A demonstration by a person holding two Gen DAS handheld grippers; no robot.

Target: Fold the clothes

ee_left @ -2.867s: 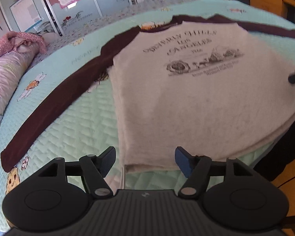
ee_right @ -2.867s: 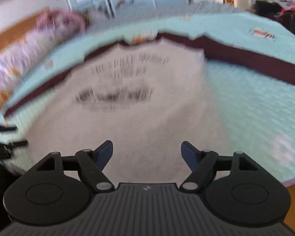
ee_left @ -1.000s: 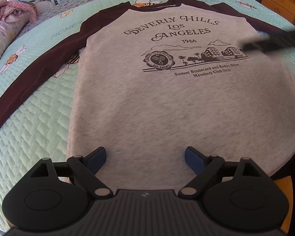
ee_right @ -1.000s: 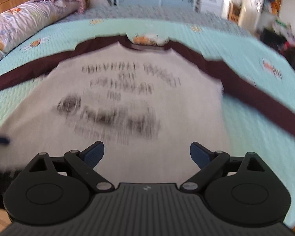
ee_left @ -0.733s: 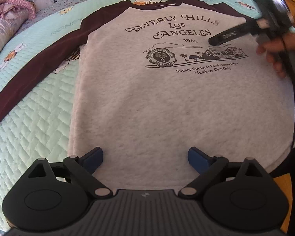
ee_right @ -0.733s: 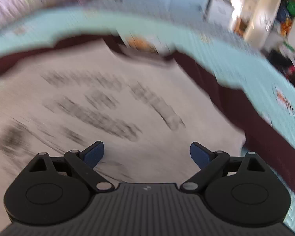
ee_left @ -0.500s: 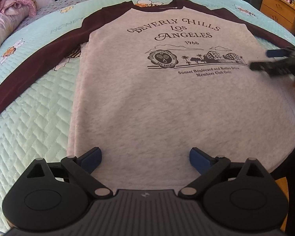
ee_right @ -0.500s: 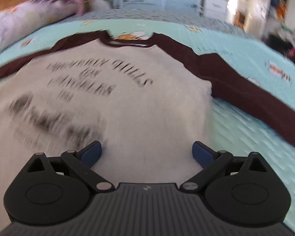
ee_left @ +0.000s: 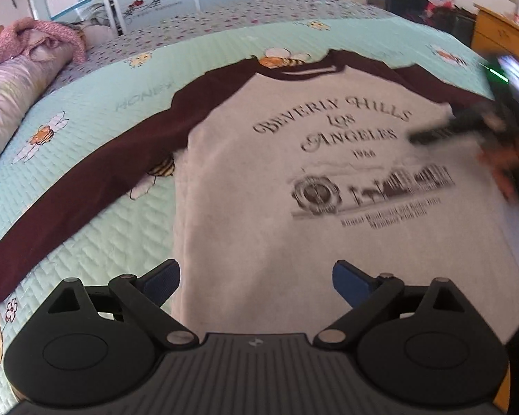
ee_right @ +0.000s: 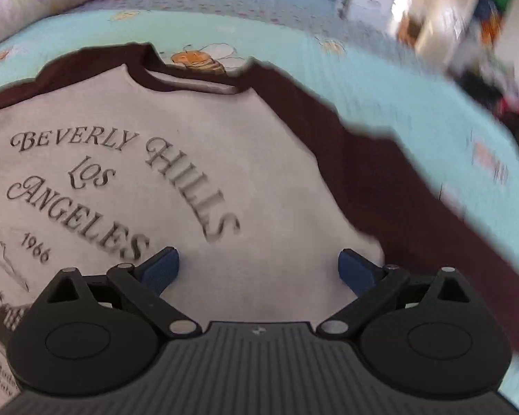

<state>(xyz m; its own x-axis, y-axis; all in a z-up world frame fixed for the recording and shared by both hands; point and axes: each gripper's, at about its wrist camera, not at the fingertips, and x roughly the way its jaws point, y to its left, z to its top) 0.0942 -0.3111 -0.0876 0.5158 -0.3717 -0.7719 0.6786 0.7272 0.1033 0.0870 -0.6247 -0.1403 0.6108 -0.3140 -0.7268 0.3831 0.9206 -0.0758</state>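
A grey sweatshirt with dark maroon sleeves lies spread flat, print side up, on a bed covered by a light green quilt. The left gripper has its fingers spread wide apart and empty, with the sweatshirt's lower left edge just ahead of the left finger and the body of the garment between and beyond both fingers. The long left sleeve stretches out well to the left of those fingers. The right gripper also has its fingers wide apart and holding nothing, over the upper right chest; the lettering lies ahead and left of its fingers, the right sleeve just right of the right finger. The collar lies further ahead. In the left view the right gripper appears blurred, held by a hand.
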